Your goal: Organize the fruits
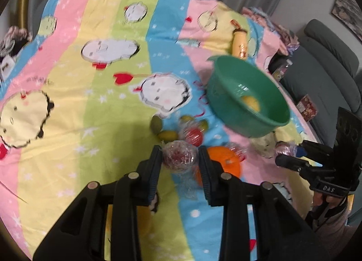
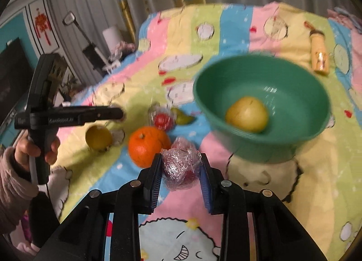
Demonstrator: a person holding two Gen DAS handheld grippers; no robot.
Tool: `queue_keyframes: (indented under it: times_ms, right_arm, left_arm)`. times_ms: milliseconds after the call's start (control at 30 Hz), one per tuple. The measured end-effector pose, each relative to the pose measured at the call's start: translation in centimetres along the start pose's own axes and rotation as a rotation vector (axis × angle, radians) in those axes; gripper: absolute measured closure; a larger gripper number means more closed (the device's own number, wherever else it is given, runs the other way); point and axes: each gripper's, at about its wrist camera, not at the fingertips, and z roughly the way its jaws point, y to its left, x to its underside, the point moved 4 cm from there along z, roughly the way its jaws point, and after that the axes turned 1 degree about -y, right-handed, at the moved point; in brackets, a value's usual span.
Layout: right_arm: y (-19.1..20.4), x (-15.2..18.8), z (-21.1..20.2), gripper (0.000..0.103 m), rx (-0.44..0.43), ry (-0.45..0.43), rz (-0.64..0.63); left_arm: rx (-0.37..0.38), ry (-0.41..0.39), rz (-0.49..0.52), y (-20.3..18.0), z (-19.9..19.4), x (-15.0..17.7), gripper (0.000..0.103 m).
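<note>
- My bowl [image 2: 262, 111] is plain green, holding one pale yellow fruit [image 2: 247, 113].
- I see a bright orange [image 2: 147, 145].
- The bedsheet [image 1: 90, 107] runs in pink, yellow, green and blue stripes with cartoon faces.

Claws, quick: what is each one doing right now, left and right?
Left claw: closed on a plastic-wrapped red fruit.
Right claw: closed on another wrapped red fruit.

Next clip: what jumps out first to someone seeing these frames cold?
The green bowl on the bright cartoon bedsheet, with one yellow fruit inside. Nearer the cameras, the left gripper and the right gripper each squeeze a plastic-wrapped red fruit between their fingers, beside an orange.
</note>
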Motion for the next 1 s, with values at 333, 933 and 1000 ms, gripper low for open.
queue_keyframes:
  times_ms: [333, 933, 1000]
  right_arm:
    - [-4.0, -2.6, -3.7, 0.070, 0.097, -0.132, 0.084]
    - [-8.2, -3.5, -0.8, 0.070, 0.166, -0.089, 0.159]
    - [-8.3, -3.6, -0.7, 0.070, 0.171, -0.094, 0.162]
  left_arm:
    - [0.079, -0.066, 0.076, -6.7, 0.8, -4.6, 0.070]
    - [0.022, 0.047, 0.184, -12.4, 9.6, -7.1, 0.069]
    - [0.012, 0.049, 0.195, -12.5, 9.9, -7.1, 0.069]
